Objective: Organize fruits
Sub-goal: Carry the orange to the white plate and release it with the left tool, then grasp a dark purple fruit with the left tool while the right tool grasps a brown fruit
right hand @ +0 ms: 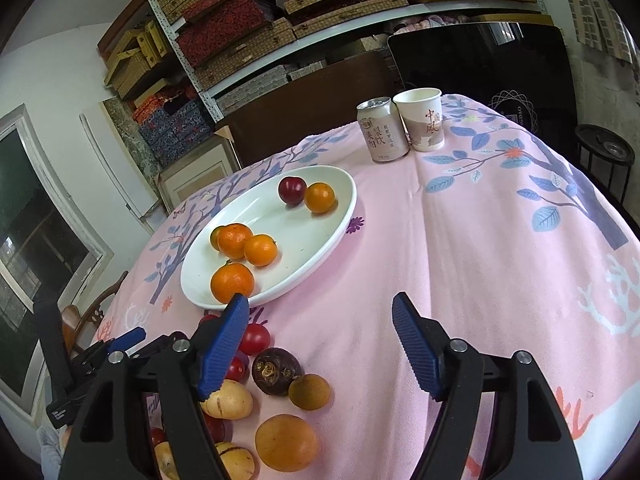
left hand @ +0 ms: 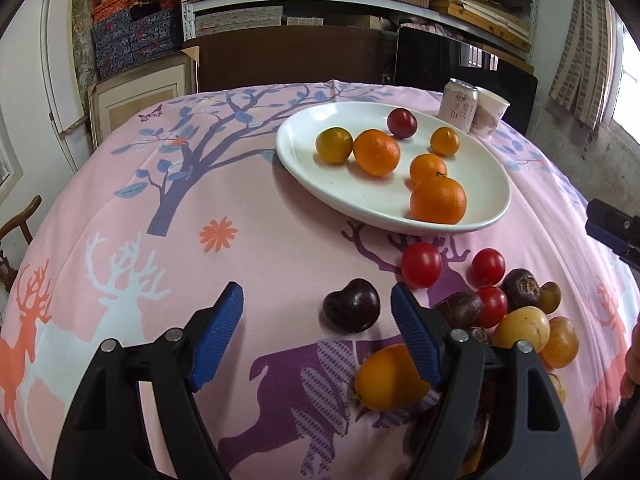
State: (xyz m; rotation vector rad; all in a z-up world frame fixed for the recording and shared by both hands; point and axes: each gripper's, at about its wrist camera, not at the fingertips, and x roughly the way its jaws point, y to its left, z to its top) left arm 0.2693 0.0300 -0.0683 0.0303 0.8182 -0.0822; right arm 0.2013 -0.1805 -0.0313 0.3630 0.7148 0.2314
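Observation:
A white oval plate (left hand: 344, 196) (right hand: 304, 256) on the pink tablecloth holds several oranges (left hand: 376, 152) (right hand: 232, 282) and a dark red plum (left hand: 401, 122) (right hand: 292, 190). In front of it lies a loose pile: red cherry tomatoes (left hand: 421, 265) (right hand: 254, 338), a dark plum (left hand: 351, 305), a dark passion fruit (right hand: 277, 370), yellow fruits (left hand: 521, 329) (right hand: 227, 401) and an orange fruit (left hand: 387, 378) (right hand: 286, 442). My left gripper (left hand: 317, 304) is open and empty, just above the cloth, with the dark plum between its fingertips. My right gripper (right hand: 320, 312) is open and empty, hovering right of the pile.
A drink can (left hand: 458, 105) (right hand: 382, 130) and a paper cup (left hand: 490, 111) (right hand: 423, 118) stand at the table's far side. Shelves of boxes (right hand: 256, 20) fill the wall behind. The left gripper's body shows at the left edge of the right wrist view (right hand: 96, 356).

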